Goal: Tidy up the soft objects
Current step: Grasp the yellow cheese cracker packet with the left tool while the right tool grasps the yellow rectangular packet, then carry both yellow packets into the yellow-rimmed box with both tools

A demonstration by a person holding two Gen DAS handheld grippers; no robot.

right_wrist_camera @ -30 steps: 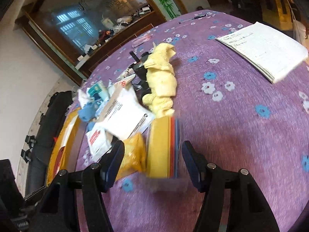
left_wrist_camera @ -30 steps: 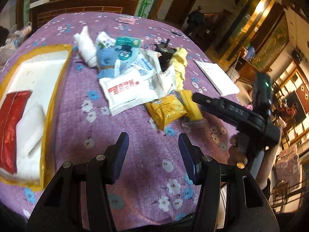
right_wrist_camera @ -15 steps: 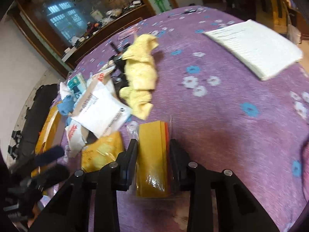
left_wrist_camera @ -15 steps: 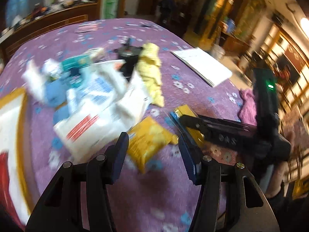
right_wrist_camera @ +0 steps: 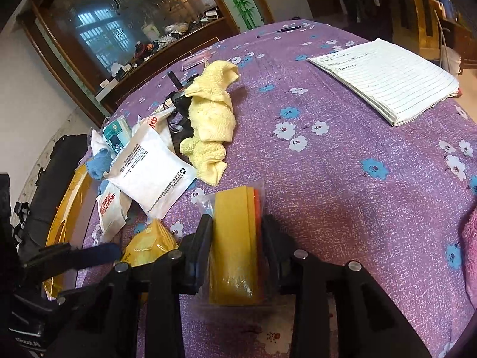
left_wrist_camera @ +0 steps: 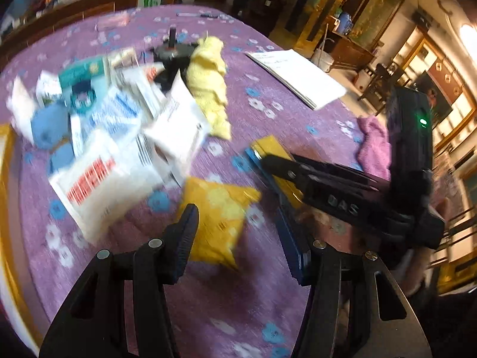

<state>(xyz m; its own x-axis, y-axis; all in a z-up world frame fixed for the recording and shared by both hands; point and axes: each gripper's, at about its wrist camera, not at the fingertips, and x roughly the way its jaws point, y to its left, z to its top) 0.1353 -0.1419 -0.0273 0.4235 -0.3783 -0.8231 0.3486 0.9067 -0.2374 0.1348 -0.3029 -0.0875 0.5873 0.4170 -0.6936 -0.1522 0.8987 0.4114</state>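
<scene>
Our right tool (right_wrist_camera: 237,238) has its jaws on both sides of a clear bag of yellow and orange cloths (right_wrist_camera: 237,232) lying on the purple floral table (right_wrist_camera: 342,179); the jaws are opening slightly, pads at the bag's edges. Our left tool (left_wrist_camera: 238,232) stands apart, empty, above a yellow packet (left_wrist_camera: 220,211). Beyond lie a white pouch (right_wrist_camera: 152,173), a pale yellow towel (right_wrist_camera: 211,113) and a lined notebook (right_wrist_camera: 387,74). A yellow-rimmed tray (right_wrist_camera: 64,208) sits at the table's left edge.
</scene>
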